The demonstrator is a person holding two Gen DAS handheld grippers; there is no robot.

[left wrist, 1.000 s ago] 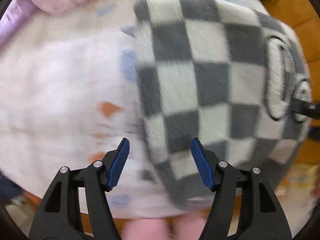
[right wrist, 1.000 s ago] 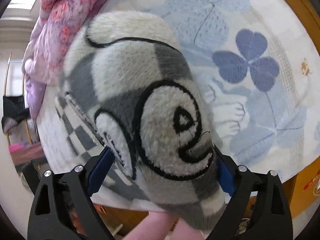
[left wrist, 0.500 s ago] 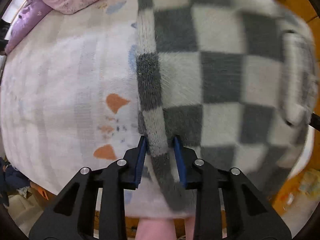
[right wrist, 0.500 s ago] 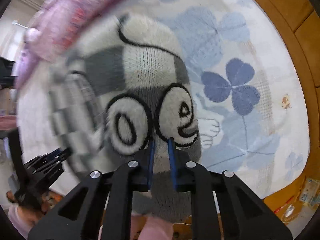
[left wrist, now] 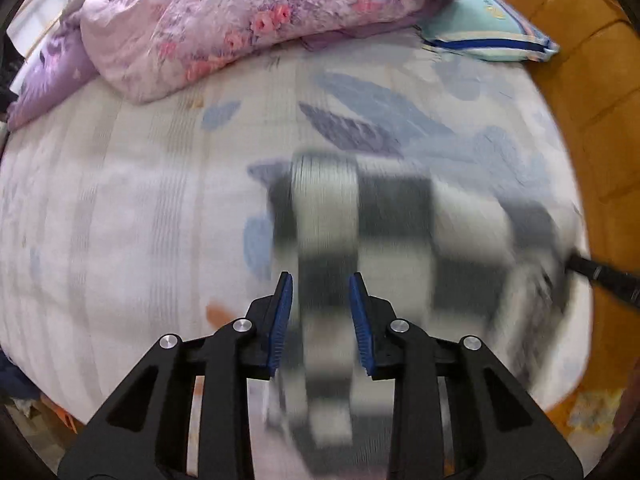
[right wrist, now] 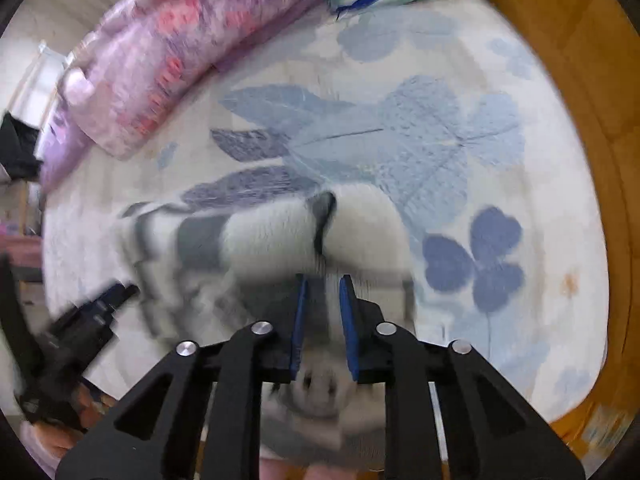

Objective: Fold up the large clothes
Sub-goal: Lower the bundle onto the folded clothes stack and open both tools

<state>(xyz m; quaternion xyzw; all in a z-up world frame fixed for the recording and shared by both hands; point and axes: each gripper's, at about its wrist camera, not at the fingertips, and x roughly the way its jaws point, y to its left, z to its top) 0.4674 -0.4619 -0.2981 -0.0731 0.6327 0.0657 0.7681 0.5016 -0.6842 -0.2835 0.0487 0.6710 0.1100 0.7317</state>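
A grey-and-white checked sweater lies on the bed, on a pale sheet printed with blue leaves and clovers. It sits in the near right part of the sheet as the left camera sees it, and it is heavily blurred in both views, so its folds cannot be made out.

The left gripper has its blue-padded fingers parted, with a band of the sweater's near edge running between them. The cloth looks narrower than the gap (the blur makes contact hard to judge), so the claw reads as released rather than clamped.

The right gripper has its pads much closer together, with a strip of white fluffy knit between them; it appears clenched on the sweater at the near edge. In the right view the left gripper shows as a dark blurred shape at the near left, beside the sweater's checked end. In the left view the tip of the right gripper pokes in from the right edge, at the sweater's right side.

At the far side of the bed lies a bunched purple quilt with pink flowers, and to its right a pale green pillow with a blue stripe. A brown padded headboard curves along the right.
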